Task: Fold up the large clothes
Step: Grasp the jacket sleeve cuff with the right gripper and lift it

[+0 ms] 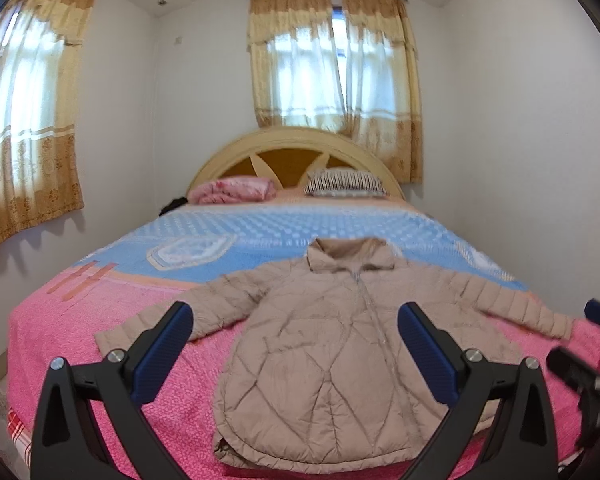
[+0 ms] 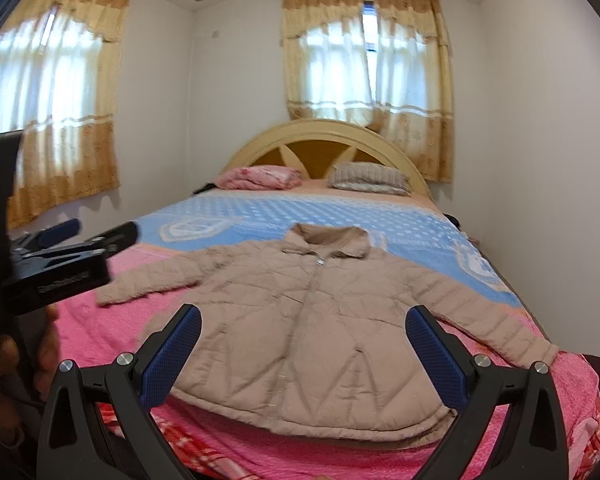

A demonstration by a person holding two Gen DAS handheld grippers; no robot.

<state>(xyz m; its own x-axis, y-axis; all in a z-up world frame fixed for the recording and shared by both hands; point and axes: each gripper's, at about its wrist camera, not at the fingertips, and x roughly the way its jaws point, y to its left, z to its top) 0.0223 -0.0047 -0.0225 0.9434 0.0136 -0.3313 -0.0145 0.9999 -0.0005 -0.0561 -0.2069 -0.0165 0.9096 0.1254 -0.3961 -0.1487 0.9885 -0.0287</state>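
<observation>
A beige quilted jacket (image 1: 320,344) lies flat and zipped on the pink bedspread, collar toward the headboard, both sleeves spread out sideways. In the right wrist view the same jacket (image 2: 312,320) fills the near end of the bed. My left gripper (image 1: 296,316) hovers above the jacket's hem, open, with nothing between its blue pads. My right gripper (image 2: 304,320) hangs open over the jacket's lower front, also holding nothing. The left gripper's body (image 2: 60,268) shows at the left edge of the right wrist view, held by a hand (image 2: 48,344).
The bed (image 1: 140,320) has a pink and blue cover, a folded pink blanket (image 1: 236,190) and a striped pillow (image 1: 344,184) by the arched headboard (image 1: 296,140). White walls close in on both sides. Curtained windows (image 1: 336,60) stand behind and to the left.
</observation>
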